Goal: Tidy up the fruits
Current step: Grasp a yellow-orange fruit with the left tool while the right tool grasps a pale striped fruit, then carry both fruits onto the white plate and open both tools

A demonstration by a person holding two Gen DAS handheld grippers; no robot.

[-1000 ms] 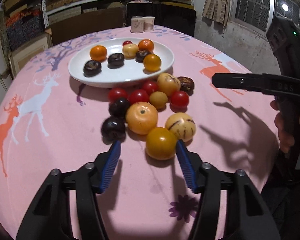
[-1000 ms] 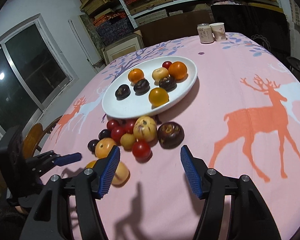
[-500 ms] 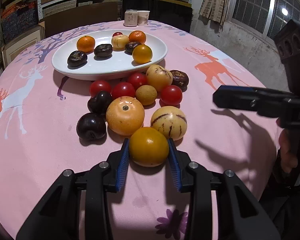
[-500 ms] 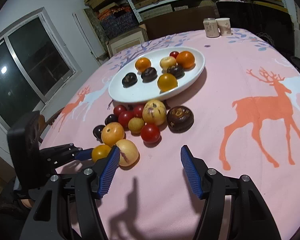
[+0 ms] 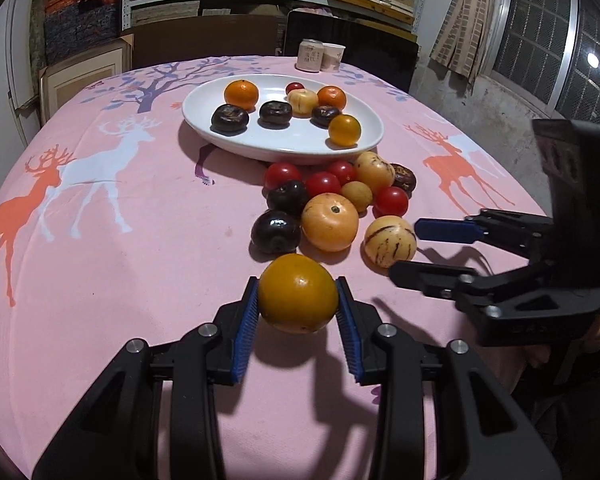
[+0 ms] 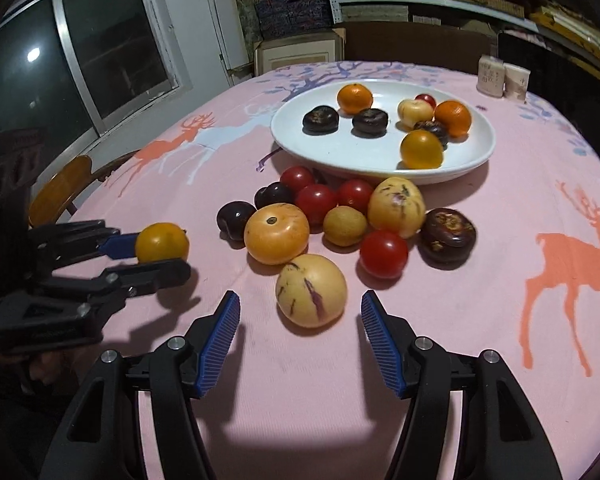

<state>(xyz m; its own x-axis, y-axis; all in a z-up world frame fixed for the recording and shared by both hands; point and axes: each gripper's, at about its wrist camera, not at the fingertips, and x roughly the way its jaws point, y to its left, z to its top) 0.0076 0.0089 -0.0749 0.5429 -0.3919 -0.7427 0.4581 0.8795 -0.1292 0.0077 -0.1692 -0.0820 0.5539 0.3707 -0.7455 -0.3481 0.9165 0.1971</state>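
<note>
In the left wrist view, the left gripper has its blue-padded fingers clamped on an orange-yellow tomato, which casts a shadow on the pink deer-print cloth of the bench below it. Beyond the tomato lies the loose pile: a dark plum at its left, a large pale-orange tomato in the middle, and a striped pepino melon at the right. Behind the pile stands the white plate, carrying mandarins, dark fruits and a small yellow tomato. At the far right of this view the right gripper shows from the side, its fingers apart, the upper one just beside the melon.

The right wrist view shows what the first cannot. At its left, the left gripper is seen side-on with the orange-yellow tomato pinched between its fingers, well to the left of the pile. In the centre the right gripper stands with fingers wide apart, the pepino melon lying just ahead of them, untouched. Right of the melon sit a red cherry tomato and a dark brown wrinkled fruit, the latter half hidden in the other view. The plate lies behind the pile.
</note>
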